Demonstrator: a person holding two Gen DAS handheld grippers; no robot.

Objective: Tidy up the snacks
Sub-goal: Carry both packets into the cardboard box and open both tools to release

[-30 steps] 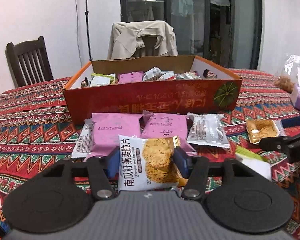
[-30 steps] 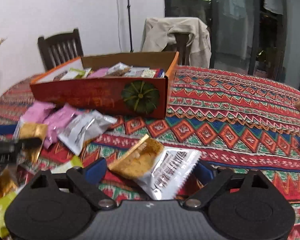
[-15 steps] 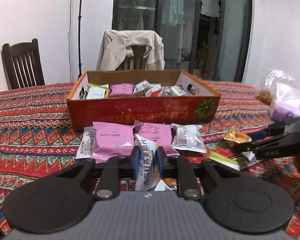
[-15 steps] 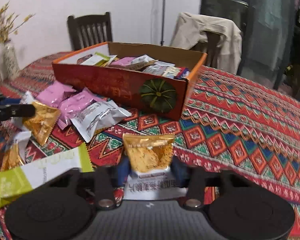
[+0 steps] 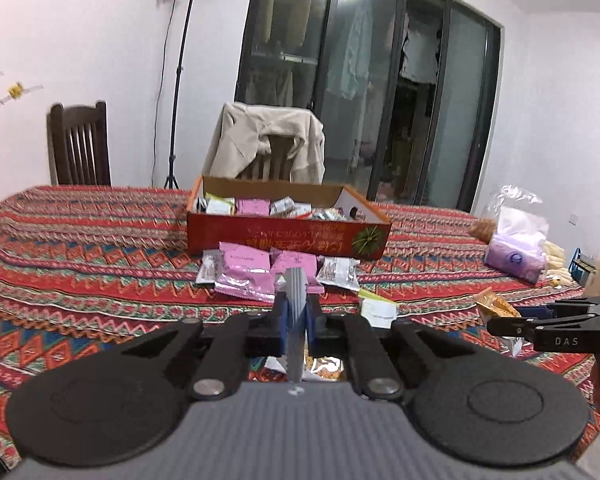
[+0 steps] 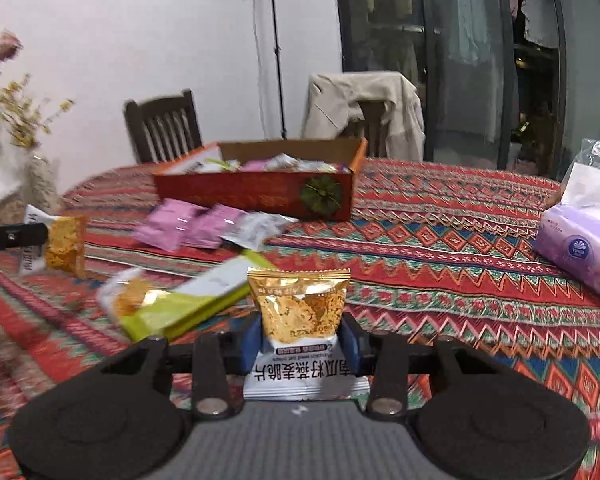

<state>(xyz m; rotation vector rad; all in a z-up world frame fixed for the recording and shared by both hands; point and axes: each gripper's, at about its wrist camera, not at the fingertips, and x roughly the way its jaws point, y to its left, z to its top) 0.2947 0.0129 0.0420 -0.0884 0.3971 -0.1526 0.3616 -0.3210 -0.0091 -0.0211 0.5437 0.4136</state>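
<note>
My left gripper [image 5: 296,316] is shut on a white oat-crisp packet [image 5: 295,308], seen edge-on and lifted above the table. My right gripper [image 6: 300,340] is shut on a gold-and-white oat-crisp packet [image 6: 300,312], held upright. The red cardboard snack box [image 5: 288,236] stands ahead, open and holding several packets; it also shows in the right wrist view [image 6: 256,194]. Pink packets [image 5: 246,268] and a silver packet [image 5: 338,274] lie in front of the box. The right gripper shows at the right of the left wrist view [image 5: 512,322].
A green-and-white bar packet [image 6: 188,304] and another crisp packet [image 6: 130,298] lie on the patterned tablecloth [image 6: 440,248]. A purple tissue pack [image 6: 580,240] sits at the right. A vase [image 6: 40,184] stands at the left. Chairs stand behind the table.
Both grippers have lifted up and back with their packets; the box looks smaller and farther. The left packet has stayed edge-on between the fingers.
</note>
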